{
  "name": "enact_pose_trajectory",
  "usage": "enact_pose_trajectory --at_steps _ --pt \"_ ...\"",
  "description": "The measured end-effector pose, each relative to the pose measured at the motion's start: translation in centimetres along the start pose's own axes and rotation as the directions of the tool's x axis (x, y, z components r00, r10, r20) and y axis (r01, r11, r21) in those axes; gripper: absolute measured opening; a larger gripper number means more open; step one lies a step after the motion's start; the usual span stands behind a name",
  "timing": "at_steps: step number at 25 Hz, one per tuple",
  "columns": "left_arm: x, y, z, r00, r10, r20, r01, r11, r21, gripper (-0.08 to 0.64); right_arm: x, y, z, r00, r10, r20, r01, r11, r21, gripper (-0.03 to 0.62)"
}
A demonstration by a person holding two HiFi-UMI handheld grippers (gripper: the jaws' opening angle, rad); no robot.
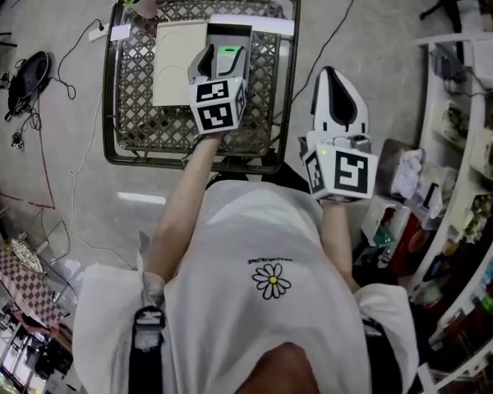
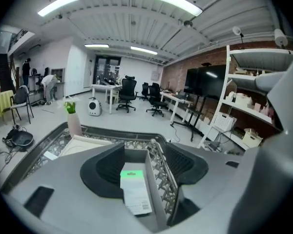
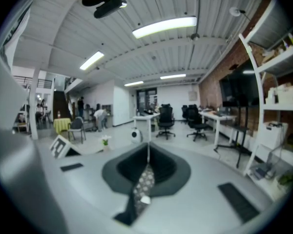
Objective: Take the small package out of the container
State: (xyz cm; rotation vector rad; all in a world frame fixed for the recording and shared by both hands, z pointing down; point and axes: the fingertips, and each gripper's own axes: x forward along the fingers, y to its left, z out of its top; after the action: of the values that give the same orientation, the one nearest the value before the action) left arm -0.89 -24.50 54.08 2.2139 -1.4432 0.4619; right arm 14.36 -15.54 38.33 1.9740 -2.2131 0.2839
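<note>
**Left jaws apart above the packet, right gripper waiting at the side**

The small package [image 2: 136, 191] lies flat on the bottom of the grey container [image 2: 134, 156], close along its right wall, with the green header at the far end. It looks like a thin printed card or sachet, so I judge it very light, a little bendable and not fragile. Its face may be smooth and slippery. Because it lies flat, there is little height to pinch. I think the best hold is across its narrow width, one pad on each long edge. The wall beside it leaves little room for the right pad, so that pad may have to push the package away from the wall first.

The left gripper [image 2: 145, 164] has its jaws wide apart with the package between them, and the pads do not press on it. The bare left forearm is stretched forward over the metal lattice table [image 1: 140, 97], beside a flat cream box [image 1: 179, 64].

The right gripper [image 3: 147, 155] has its jaws together and holds nothing. It is held close to the body, past the right edge of the table, and points forward.
</note>
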Motion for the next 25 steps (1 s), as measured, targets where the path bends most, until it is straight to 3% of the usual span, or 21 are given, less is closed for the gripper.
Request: enact_pose_trajectory --at_steps 4,7,12,18,25 --pt "1.7 0.2 -5.4 0.989 0.006 -0.15 0.001 0.999 0.047 0.291 -0.2 0.0 -1.6 0.999 0.014 -0.045 -0.014 1.0 -0.009 0.032" --pt "2.9 1.0 -8.0 0.971 0.029 -0.236 -0.024 0.999 0.024 0.301 0.1 -0.1 -2.4 0.998 0.021 -0.067 -0.022 1.0 -0.01 0.032" --pt "4.7 2.5 -11.7 0.919 0.089 -0.384 -0.102 0.995 -0.014 0.308 0.4 -0.2 -3.4 0.995 0.029 -0.092 -0.031 0.999 -0.014 0.032" --pt "5.9 2.5 -14.2 0.881 0.055 -0.47 -0.087 0.995 -0.046 0.316 0.7 0.0 -4.2 0.993 0.043 -0.113 -0.044 0.999 -0.011 0.032" --pt "6.5 2.9 -15.1 0.856 0.118 -0.503 -0.144 0.989 -0.013 0.319 1.3 0.2 -4.9 0.989 0.065 -0.133 -0.068 0.998 -0.014 0.032"
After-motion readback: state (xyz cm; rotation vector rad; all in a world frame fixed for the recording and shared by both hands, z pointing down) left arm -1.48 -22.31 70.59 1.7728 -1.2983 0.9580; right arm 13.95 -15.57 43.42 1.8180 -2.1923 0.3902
